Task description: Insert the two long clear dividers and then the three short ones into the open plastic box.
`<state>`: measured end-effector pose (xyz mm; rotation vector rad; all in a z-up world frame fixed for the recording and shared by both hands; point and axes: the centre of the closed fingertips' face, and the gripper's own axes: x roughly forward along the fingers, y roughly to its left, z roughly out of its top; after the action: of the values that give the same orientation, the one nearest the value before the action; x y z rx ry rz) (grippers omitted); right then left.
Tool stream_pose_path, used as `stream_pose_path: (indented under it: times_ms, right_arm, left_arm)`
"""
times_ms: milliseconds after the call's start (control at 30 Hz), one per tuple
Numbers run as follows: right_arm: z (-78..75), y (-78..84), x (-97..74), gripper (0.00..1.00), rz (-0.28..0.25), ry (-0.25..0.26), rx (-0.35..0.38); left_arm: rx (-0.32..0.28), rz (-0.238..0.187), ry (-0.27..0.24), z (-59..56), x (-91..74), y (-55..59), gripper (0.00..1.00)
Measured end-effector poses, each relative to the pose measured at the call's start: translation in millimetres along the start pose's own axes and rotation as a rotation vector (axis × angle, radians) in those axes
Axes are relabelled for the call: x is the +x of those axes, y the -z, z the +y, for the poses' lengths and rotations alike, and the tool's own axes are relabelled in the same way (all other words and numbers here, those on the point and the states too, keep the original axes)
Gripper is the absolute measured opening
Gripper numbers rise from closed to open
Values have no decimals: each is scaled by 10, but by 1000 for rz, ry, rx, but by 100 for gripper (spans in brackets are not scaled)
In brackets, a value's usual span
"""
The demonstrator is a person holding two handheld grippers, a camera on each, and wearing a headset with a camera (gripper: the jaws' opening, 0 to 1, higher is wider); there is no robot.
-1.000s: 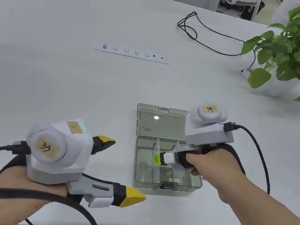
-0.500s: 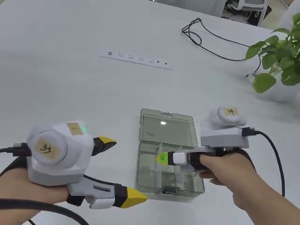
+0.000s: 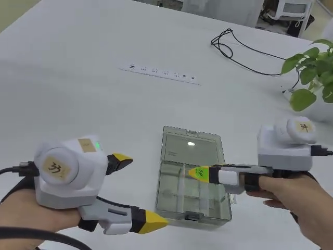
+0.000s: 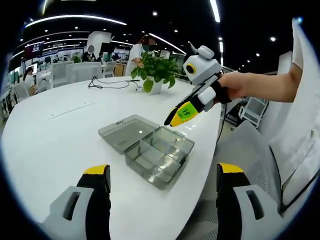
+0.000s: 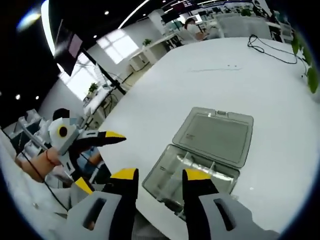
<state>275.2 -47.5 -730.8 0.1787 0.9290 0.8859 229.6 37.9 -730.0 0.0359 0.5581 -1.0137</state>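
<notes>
The open box (image 3: 191, 151) lies lower centre on the white table (image 3: 78, 94), with open tabletop on every side. The left gripper (image 3: 140, 190) gapes empty at lower left. The right gripper (image 3: 197, 173), jaws slightly parted, hovers over the box.

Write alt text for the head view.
An open clear grey plastic box with clear dividers inside lies on a white table. The right gripper hovers above it; the left gripper hangs open beside it.

Apparently open table (image 3: 78, 78) all around box (image 3: 208, 219)
</notes>
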Motion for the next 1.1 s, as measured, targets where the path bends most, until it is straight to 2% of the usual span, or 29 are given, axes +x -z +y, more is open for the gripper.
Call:
stream_pose_path:
  times_ms: [167,233,300,367,467,700,833,967,1100]
  right_arm:
    - [-45,24,-141,39,1,2,-51]
    - [-77,57,-213,41,8,8,-113]
    - [-102,101,-257,43,25,11,-136]
    - [-128,121,-307,46,26,8,-216]
    - [-162,174,-372,50,42,7,-279]
    - [-238,224,-508,55,74,14,-358]
    - [-300,297,-556,60,131,22,-435]
    - [-458,350,-601,61,178,36,-504]
    - [-650,476,-639,61,274,52,-598]
  left_arm:
    - [-4,-5,-18,1,-39,0,89]
    - [-3,-5,-23,-4,-53,6,89]
    - [-1,-4,-26,-7,-64,16,90]
    - [0,-3,-29,-5,-74,21,90]
    - [1,-5,-31,-4,-84,18,90]
    - [13,-11,-28,-2,-81,0,91]
    - [18,-10,-24,2,-83,-4,91]
    - [19,-16,-22,11,-86,-23,91]
    - [23,-15,-15,8,-82,-28,91]
